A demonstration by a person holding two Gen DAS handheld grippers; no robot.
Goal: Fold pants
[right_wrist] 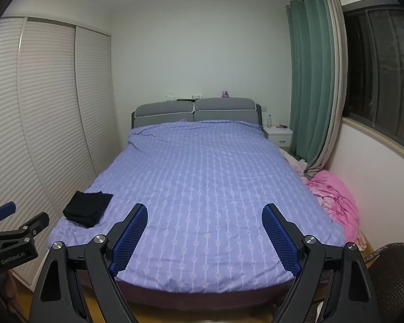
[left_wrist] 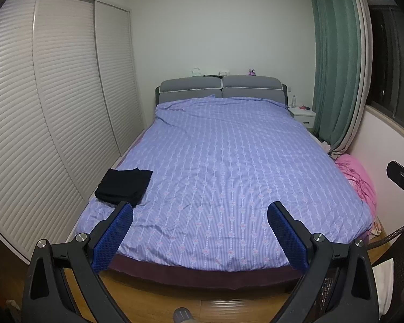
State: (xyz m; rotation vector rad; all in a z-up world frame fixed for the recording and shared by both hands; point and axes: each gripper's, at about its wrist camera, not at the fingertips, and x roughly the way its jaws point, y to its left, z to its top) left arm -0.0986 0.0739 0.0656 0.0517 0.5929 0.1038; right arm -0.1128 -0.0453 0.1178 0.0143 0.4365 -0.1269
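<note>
Here the folded black pants [left_wrist: 124, 185] lie at the lower left of the frame, on the near left corner of the purple-covered bed [left_wrist: 229, 161]. The left gripper [left_wrist: 200, 210] and right gripper [right_wrist: 204, 212] both hang over the bed's foot, jaws spread wide with nothing between the blue pads [right_wrist: 129, 239].

Left gripper [left_wrist: 200, 211], right gripper [right_wrist: 204, 214]: fingers apart, empty

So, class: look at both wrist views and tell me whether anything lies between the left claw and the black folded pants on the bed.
Nothing visible does. The black pants lie folded near the bed's left edge, just beyond the open left claw, with only bare purple bedspread between them.
</note>
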